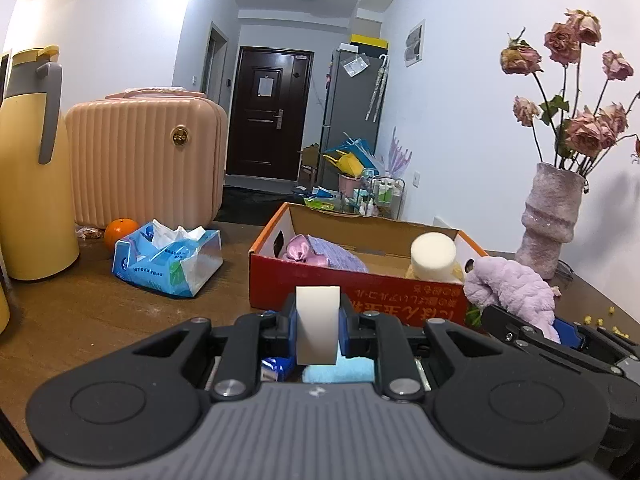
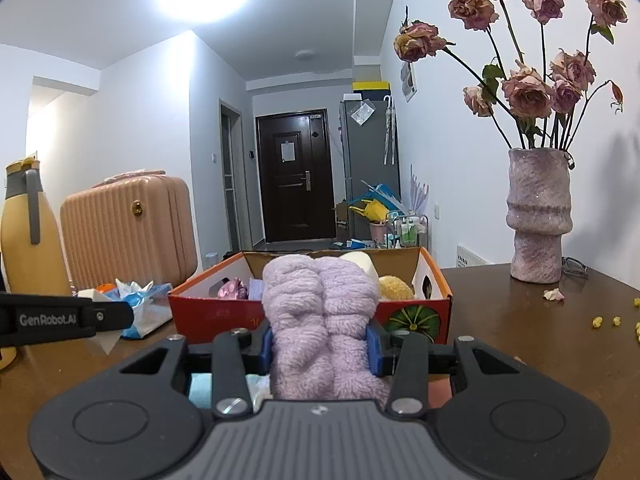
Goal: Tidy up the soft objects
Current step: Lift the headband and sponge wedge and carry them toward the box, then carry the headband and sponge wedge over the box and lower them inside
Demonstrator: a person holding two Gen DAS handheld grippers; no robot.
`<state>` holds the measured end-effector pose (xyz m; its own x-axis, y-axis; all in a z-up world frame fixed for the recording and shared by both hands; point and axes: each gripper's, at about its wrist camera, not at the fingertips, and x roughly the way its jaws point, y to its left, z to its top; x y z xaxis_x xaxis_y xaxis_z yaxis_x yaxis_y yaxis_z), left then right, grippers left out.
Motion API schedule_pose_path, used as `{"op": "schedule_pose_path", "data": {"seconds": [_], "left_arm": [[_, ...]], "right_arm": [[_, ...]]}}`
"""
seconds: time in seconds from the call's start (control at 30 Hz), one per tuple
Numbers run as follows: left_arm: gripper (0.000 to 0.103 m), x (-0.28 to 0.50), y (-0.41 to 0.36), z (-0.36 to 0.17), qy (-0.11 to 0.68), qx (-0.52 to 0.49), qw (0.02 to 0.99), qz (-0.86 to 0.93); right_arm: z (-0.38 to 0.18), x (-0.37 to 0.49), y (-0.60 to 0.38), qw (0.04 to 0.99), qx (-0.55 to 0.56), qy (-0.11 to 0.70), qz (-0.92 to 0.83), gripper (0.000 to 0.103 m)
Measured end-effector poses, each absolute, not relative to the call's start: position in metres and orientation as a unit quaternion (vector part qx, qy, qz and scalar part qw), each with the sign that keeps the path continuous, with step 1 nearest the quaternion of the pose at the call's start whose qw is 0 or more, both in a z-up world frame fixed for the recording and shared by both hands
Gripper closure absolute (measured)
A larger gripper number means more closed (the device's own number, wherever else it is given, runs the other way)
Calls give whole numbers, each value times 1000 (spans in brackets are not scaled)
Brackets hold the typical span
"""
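Note:
My left gripper (image 1: pixel 318 324) is shut on a white foam block (image 1: pixel 317 322) and holds it above the table, just in front of the red cardboard box (image 1: pixel 360 296). My right gripper (image 2: pixel 320 344) is shut on a fluffy lilac towel (image 2: pixel 320 320) before the same box (image 2: pixel 216 312); it shows at the right of the left wrist view (image 1: pixel 512 284). Inside the box lie a pink satin item (image 1: pixel 300 250), a purple pack (image 1: pixel 340 256), a white foam cylinder (image 1: pixel 433 254) and a yellow sponge (image 2: pixel 395 287). A light blue cloth (image 1: pixel 340 372) lies under the left gripper.
A blue tissue pack (image 1: pixel 168 260), an orange (image 1: pixel 120 232), a pink ribbed case (image 1: pixel 144 168) and a yellow thermos (image 1: pixel 34 168) stand at the left. A vase of dried roses (image 2: pixel 538 216) stands at the right, with petals and yellow crumbs (image 2: pixel 608 322) on the table.

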<state>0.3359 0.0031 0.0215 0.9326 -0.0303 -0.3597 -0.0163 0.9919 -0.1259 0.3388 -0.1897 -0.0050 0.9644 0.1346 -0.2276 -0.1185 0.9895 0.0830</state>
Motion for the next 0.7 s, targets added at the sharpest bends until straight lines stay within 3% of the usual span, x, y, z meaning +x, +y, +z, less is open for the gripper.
{"op": "schedule_pose_path", "data": {"seconds": [0.7], "left_arm": [[84,400,3,30,169,-88,982,9]], "right_arm": [[2,395,-188,993,50,99,44,62]]}}
